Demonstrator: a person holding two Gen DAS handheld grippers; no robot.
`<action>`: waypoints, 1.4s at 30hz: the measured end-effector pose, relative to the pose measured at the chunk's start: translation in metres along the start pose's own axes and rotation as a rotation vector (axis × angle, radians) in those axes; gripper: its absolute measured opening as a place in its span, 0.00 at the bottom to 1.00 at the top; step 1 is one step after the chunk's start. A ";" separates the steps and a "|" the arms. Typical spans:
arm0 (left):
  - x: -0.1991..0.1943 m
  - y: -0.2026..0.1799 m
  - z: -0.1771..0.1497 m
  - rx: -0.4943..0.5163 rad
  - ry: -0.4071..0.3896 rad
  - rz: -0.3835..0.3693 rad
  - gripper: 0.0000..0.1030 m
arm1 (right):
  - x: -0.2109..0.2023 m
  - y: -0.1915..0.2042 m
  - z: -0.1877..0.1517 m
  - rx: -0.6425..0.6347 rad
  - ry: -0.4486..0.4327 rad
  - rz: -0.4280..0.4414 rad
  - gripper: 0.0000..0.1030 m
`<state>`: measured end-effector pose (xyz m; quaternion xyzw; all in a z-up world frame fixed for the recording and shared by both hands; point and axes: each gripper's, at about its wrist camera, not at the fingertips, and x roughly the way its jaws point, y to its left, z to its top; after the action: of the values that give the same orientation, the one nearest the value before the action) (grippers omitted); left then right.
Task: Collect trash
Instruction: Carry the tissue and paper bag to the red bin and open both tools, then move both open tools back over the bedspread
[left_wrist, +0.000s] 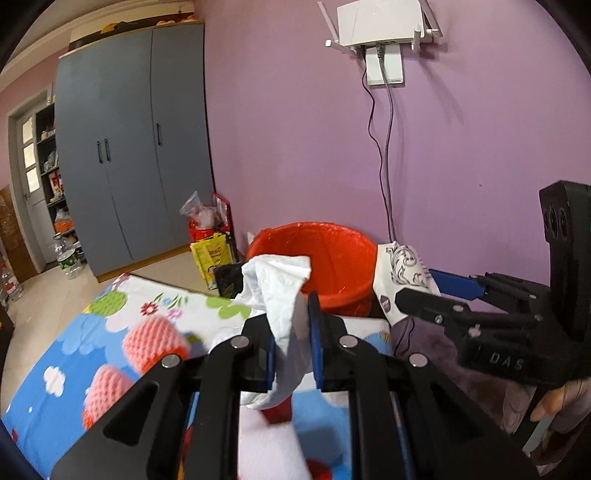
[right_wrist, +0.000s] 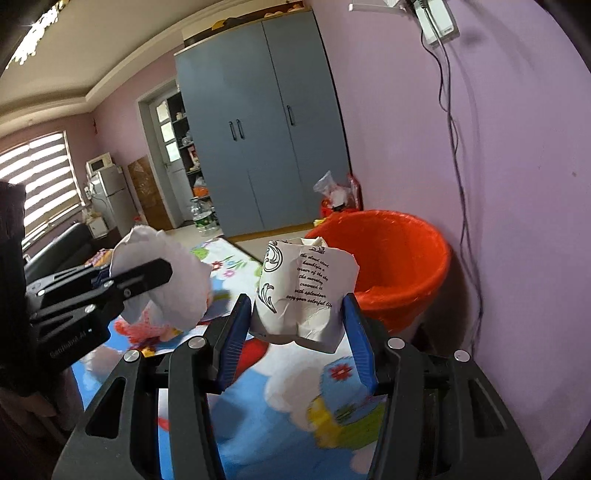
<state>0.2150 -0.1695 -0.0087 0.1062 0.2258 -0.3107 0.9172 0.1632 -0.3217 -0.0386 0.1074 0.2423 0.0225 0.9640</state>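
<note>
Left hand-held gripper (left_wrist: 291, 332): pinching a soft, crumpled white tissue (left_wrist: 275, 284), held above the flowery bed (left_wrist: 74, 354).
Right hand-held gripper (right_wrist: 295, 317): pinching a crushed white paper cup (right_wrist: 299, 291) with black curly print.
Red bin (right_wrist: 399, 266): at 1 o'clock past the cup.

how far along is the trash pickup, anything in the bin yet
Done: both pieces are picked up. In hand: the left tool is shut on a white tissue, and the right tool grips a crumpled printed paper cup. Left: neither is over the red-lined bin yet, and what shows of its inside looks empty. Pink foam nets remain on the cartoon-print cloth.
</note>
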 end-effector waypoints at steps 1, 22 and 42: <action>0.007 -0.002 0.004 0.000 0.000 -0.007 0.14 | 0.003 -0.004 0.002 -0.006 0.002 -0.006 0.47; 0.212 0.009 0.091 -0.074 0.092 -0.145 0.41 | 0.147 -0.107 0.043 -0.095 0.098 -0.087 0.50; 0.099 0.047 0.064 -0.113 0.054 0.150 0.91 | 0.054 -0.062 0.019 -0.080 0.036 -0.054 0.60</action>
<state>0.3359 -0.2059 0.0020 0.0793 0.2589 -0.2251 0.9360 0.2187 -0.3811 -0.0608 0.0616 0.2615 0.0083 0.9632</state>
